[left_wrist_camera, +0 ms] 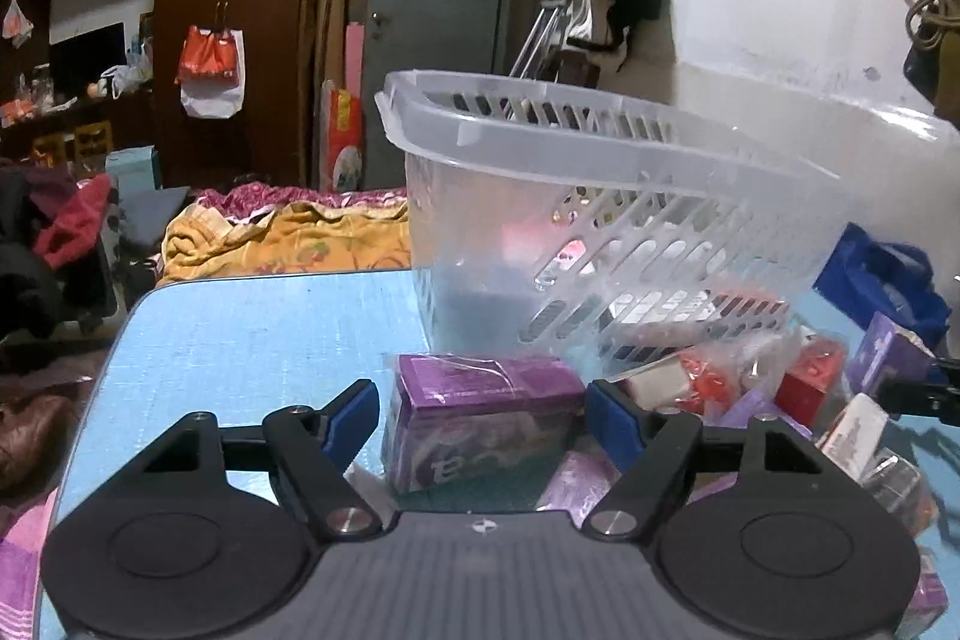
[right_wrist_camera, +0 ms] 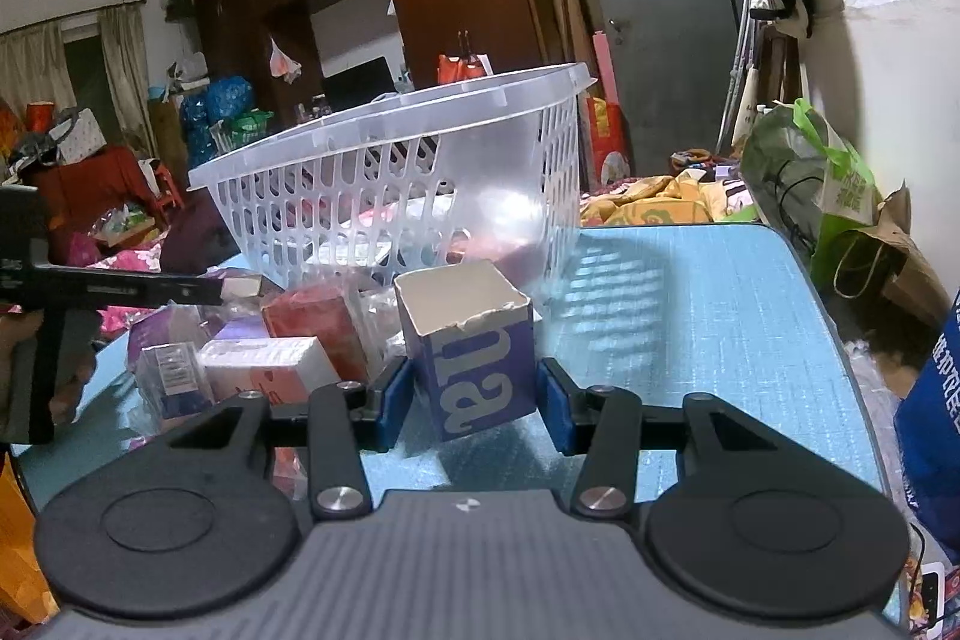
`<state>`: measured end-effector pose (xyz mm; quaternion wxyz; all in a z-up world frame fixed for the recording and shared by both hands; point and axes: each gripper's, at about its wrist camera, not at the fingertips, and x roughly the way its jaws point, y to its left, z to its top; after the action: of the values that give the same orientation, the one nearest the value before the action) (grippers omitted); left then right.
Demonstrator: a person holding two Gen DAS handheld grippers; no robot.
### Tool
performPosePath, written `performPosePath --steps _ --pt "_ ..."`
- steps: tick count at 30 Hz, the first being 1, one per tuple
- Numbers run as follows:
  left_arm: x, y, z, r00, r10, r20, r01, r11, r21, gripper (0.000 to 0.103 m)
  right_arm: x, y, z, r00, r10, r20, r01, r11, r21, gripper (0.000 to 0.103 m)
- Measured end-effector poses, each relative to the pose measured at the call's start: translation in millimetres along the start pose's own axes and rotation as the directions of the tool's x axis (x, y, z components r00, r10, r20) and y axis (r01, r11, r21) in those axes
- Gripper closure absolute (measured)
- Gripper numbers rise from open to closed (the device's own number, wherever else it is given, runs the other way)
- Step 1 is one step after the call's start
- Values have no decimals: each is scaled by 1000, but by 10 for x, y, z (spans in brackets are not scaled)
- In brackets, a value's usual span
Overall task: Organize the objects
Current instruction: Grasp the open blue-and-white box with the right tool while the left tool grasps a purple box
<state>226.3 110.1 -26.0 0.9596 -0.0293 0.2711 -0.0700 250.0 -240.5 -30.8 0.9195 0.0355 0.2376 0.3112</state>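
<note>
A clear slotted plastic basket point(left_wrist_camera: 600, 172) stands on the blue table point(left_wrist_camera: 252, 334); it also shows in the right wrist view point(right_wrist_camera: 420, 160). A purple box point(left_wrist_camera: 480, 424) wrapped in film lies between the fingers of my left gripper point(left_wrist_camera: 483, 421), which is open around it with small gaps at each side. My right gripper point(right_wrist_camera: 474, 400) is open around an open-topped blue box point(right_wrist_camera: 474, 346) that stands upright in front of the basket. A heap of red, white and purple boxes point(right_wrist_camera: 270, 352) lies beside it.
More small boxes point(left_wrist_camera: 810, 388) lie to the right of my left gripper. The other gripper point(right_wrist_camera: 120, 289) reaches in from the left of the right wrist view. A bed with yellow bedding point(left_wrist_camera: 288, 238) is beyond the table's far edge. Bags point(right_wrist_camera: 840, 196) stand at the right.
</note>
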Motion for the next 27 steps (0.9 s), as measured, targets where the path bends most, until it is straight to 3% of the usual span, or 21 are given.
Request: performPosePath --steps 9,12,19,27 --pt "82 -203 -19 997 80 -14 -80 997 21 28 -19 -28 -24 1000 17 17 -17 1000 16 54" --pt "-58 -217 -79 996 86 36 -86 996 18 29 -38 -46 -35 999 24 30 -25 999 23 54" --pt "-500 -94 -175 980 47 192 -28 995 -100 29 -118 -53 -55 996 26 91 -28 999 20 56" --pt "-723 -177 -295 965 -11 262 37 995 -92 29 -251 -35 -97 980 43 196 -46 999 13 57"
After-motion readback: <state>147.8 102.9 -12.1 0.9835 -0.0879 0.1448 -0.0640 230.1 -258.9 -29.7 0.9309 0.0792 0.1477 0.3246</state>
